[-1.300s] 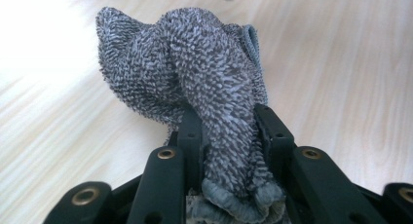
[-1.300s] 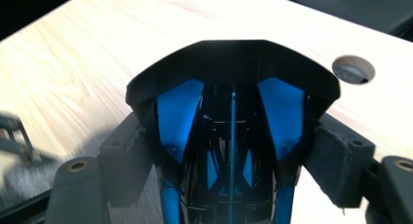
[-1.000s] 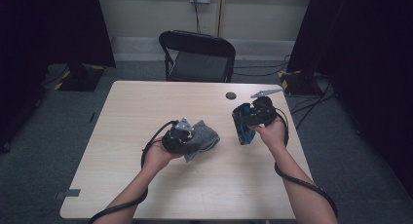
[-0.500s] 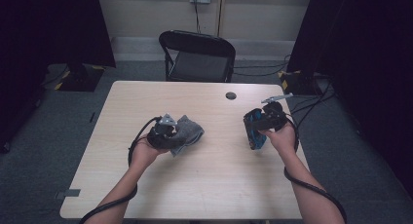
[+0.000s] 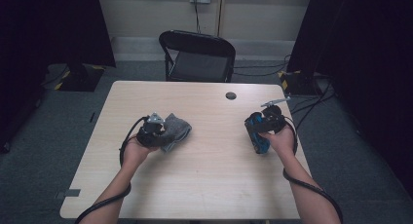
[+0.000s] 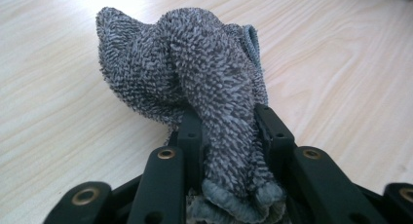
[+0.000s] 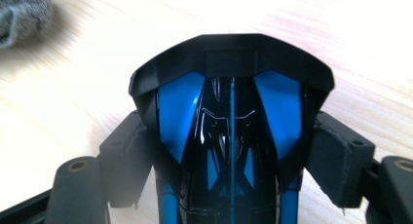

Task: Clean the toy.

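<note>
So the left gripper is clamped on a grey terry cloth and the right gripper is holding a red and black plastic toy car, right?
Not quite: the plastic toy car in the right gripper is blue and black, as the right gripper view shows. The left gripper does clamp the grey terry cloth.

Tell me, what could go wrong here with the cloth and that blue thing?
The left hand-held gripper pinches just one fold of the grey cloth; the loose bulk may drag on the table or slip free. The right hand-held gripper clamps the glossy blue-and-black object by its smooth sides, so it could perhaps slide out.
</note>
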A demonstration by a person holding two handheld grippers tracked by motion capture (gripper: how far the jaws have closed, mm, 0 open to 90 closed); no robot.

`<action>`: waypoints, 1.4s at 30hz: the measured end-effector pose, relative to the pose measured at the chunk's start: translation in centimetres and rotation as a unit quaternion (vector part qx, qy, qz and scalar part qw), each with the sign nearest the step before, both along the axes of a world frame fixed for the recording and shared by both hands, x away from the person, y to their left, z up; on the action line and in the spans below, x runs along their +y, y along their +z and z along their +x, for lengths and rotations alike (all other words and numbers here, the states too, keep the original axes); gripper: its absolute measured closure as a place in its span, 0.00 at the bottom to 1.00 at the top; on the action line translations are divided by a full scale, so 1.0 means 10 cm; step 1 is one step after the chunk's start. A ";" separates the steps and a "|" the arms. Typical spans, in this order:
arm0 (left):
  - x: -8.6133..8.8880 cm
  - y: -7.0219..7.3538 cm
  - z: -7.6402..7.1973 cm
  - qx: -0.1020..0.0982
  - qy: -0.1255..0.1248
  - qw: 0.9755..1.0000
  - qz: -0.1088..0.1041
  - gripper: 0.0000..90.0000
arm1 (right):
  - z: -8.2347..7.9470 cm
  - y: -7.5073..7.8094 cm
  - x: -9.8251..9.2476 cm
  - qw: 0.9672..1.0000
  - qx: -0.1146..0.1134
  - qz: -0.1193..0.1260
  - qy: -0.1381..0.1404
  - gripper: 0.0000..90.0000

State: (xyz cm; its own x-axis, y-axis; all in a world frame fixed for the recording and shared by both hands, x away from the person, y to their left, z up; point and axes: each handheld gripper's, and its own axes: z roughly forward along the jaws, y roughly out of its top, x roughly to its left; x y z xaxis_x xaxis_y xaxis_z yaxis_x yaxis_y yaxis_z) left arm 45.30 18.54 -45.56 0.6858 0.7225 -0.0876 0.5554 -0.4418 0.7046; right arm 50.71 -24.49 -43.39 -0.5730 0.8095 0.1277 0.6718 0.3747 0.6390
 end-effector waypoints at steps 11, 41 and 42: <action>-0.01 -0.15 0.03 0.008 0.014 1.000 0.007 0.75 | 0.09 -0.25 0.12 1.000 0.005 -0.015 -0.006 0.28; 0.00 -0.28 0.02 0.013 0.019 1.000 0.018 0.60 | 0.15 -0.51 0.26 0.999 0.017 -0.046 0.010 0.28; 0.00 -0.29 0.02 0.012 0.020 1.000 0.019 0.59 | 0.15 -0.51 0.26 0.999 0.017 -0.046 0.010 0.28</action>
State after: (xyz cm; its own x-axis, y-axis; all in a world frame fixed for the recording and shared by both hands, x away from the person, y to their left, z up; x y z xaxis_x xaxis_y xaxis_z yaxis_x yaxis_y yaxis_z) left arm 45.51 18.58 -48.42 0.6545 0.7522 -0.0766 0.5899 -0.4447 0.6740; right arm 52.18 -21.86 -48.49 -0.5862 0.8070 0.0719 0.6839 0.4452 0.5780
